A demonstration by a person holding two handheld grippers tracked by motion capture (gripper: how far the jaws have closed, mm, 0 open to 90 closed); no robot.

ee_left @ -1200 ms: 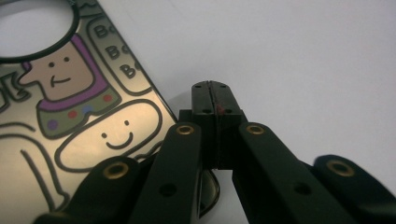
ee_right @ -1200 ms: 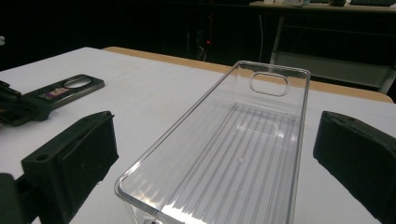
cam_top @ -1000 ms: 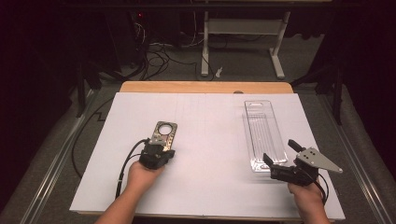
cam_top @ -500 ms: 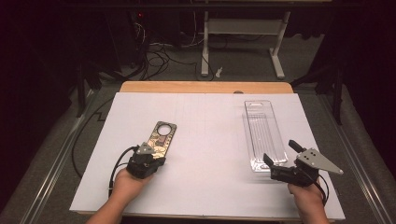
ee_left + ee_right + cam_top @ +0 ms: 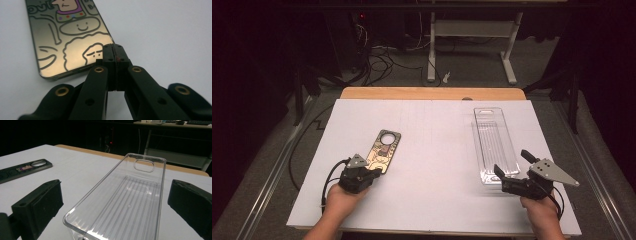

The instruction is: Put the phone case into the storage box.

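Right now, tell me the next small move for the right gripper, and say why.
Probably ease the right gripper forward and close it on the clear tray. Its fingers are spread wide, flanking the tray's near end without touching it, so the tray looks lined up for a grasp. The left gripper is shut beside the printed card.

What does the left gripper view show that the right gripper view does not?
The left gripper view alone shows the cartoon drawings on the gold card up close, with the left gripper shut at its near edge. The right gripper view alone shows the clear plastic tray between the open right gripper jaws. Both views share the card and the white table surface.
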